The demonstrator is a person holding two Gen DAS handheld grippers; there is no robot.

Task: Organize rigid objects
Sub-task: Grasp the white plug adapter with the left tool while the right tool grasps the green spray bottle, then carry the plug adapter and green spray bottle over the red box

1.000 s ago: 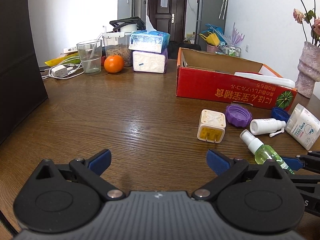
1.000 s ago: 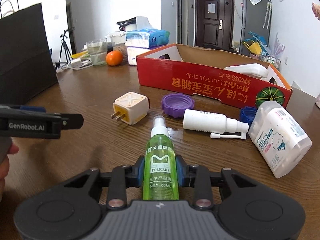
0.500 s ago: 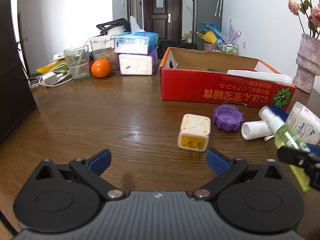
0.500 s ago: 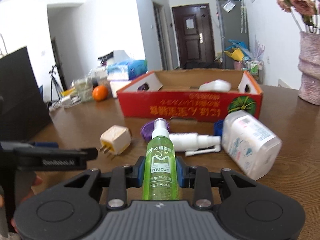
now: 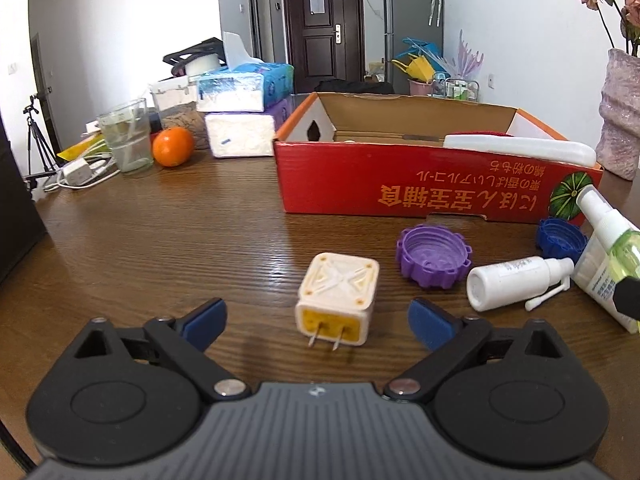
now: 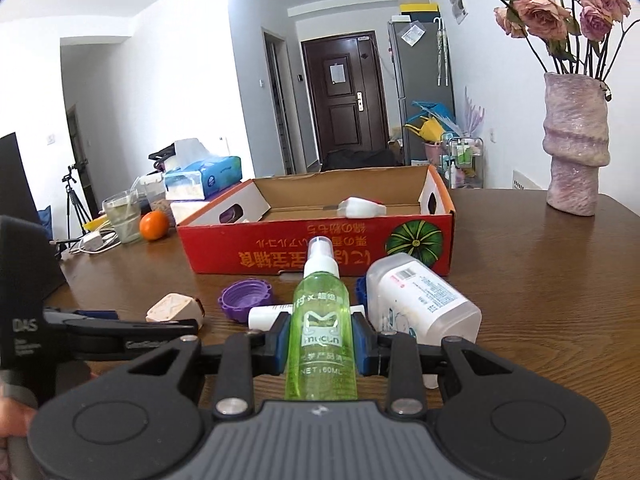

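Cream plug [image 5: 337, 300] between left tongs [image 5: 316, 317]

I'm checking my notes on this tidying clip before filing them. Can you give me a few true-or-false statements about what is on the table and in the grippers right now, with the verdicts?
1. The right gripper is shut on the green spray bottle. True.
2. The left gripper grips the plug adapter. False: its jaws have just been closing a little, but the pads stand clear of the adapter between them.
3. The purple cap lies inside the red box. False: it lies on the table in front of the box.
4. An orange sits beside a glass. True.
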